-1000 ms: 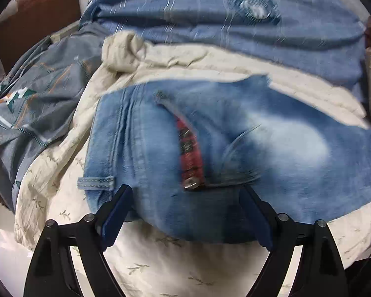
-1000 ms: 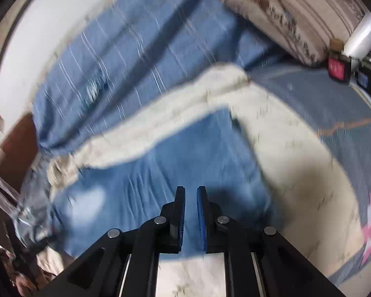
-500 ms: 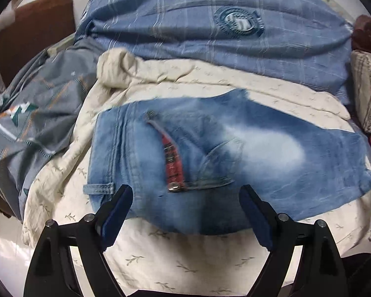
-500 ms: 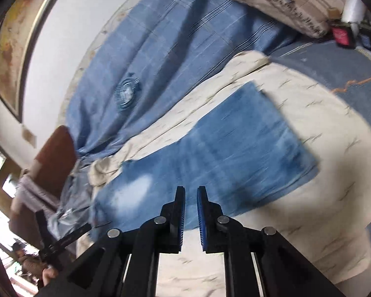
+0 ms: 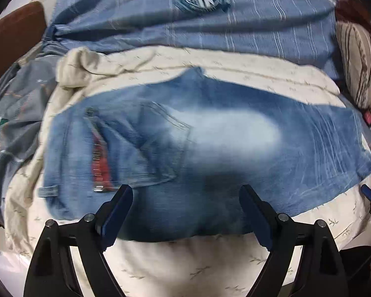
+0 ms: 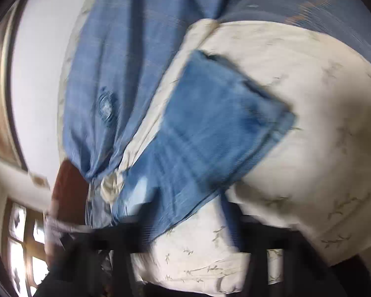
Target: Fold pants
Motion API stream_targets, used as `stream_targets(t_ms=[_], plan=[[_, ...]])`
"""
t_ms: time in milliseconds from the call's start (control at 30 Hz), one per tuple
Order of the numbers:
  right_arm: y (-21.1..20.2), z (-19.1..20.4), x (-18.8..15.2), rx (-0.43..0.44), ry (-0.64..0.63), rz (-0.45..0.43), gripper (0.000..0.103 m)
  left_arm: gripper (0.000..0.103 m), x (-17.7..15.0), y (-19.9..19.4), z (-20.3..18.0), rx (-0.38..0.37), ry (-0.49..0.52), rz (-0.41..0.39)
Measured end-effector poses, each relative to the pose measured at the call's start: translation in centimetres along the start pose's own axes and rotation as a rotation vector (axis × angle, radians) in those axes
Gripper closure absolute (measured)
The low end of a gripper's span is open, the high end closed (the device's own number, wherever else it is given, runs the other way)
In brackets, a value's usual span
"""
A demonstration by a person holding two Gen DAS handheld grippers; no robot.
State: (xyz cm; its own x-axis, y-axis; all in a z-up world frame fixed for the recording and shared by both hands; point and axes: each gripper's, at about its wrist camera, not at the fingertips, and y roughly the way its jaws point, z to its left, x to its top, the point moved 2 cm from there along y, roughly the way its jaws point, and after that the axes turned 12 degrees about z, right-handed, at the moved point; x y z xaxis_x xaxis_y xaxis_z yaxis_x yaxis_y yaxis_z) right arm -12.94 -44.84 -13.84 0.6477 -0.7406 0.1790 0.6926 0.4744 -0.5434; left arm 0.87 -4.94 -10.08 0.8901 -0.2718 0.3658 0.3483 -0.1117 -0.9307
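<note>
Blue denim pants (image 5: 210,143) lie folded lengthwise on a cream leaf-print blanket (image 5: 185,267), waistband with a red plaid lining (image 5: 100,163) at the left, leg ends at the right. My left gripper (image 5: 185,208) hovers open over the pants' near edge, nothing between its fingers. The right wrist view is blurred: the leg ends (image 6: 235,113) point up and right. My right gripper (image 6: 188,220) is above the pants' near edge, its jaws opening, blurred, with nothing pressed between them. Its blue fingertip (image 5: 368,193) also shows at the left wrist view's right edge.
A blue striped cover (image 5: 197,19) lies behind the blanket. A grey printed sheet (image 5: 14,113) bunches at the left. A striped cushion (image 5: 361,59) sits at the right, a brown chair back (image 5: 12,34) at the far left. A white wall (image 6: 42,69) and a window (image 6: 22,247) stand beyond.
The left gripper slid right along the pants, still open. The right gripper rolled, dropped closer to the leg ends, and its shut jaws have spread apart.
</note>
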Motion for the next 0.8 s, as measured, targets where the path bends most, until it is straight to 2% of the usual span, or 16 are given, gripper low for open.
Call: stream_targets(t_ms=[100,233,333,533,567,600,633,733,800], plan=[[-0.4,-0.7,0.6,0.023,0.031,-0.021,0.04,0.015,0.1,1.2,-1.1,0.013,0.027,0.02],[-0.1,-2.1,1.4,-0.006,0.103,-0.029,0.04,0.015,-0.1,2.6,-2.1,0.029,0.07,0.04],[-0.8,-2.2,1.9,-0.036,0.114,-0.105,0.04,0.014,-0.3,3.0,-2.6,0.068,0.118,0.031],[-0.3,-2.4,3.3,-0.022,0.15,-0.156,0.041,0.014,0.0,2.4,-2.1,0.037,0.107,0.047],[-0.3,-2.4,3.3,-0.022,0.156,-0.168,0.044,0.014,0.0,2.1,-1.9,0.028,0.097,0.043],[-0.3,-2.4,3.2,-0.03,0.16,-0.177,0.055,0.014,0.0,1.8,-1.7,0.02,0.087,0.036],[-0.2,-2.5,3.2,-0.037,0.163,-0.18,0.07,0.014,0.1,1.4,-1.5,0.015,0.078,0.028],[0.0,-2.2,3.1,-0.051,0.156,-0.185,0.084,0.014,0.4,0.0,-0.4,0.045,0.049,-0.023],[-0.2,-1.6,3.0,-0.081,0.125,-0.194,0.086,0.014,0.8,-0.8,1.1,0.08,0.012,-0.056]])
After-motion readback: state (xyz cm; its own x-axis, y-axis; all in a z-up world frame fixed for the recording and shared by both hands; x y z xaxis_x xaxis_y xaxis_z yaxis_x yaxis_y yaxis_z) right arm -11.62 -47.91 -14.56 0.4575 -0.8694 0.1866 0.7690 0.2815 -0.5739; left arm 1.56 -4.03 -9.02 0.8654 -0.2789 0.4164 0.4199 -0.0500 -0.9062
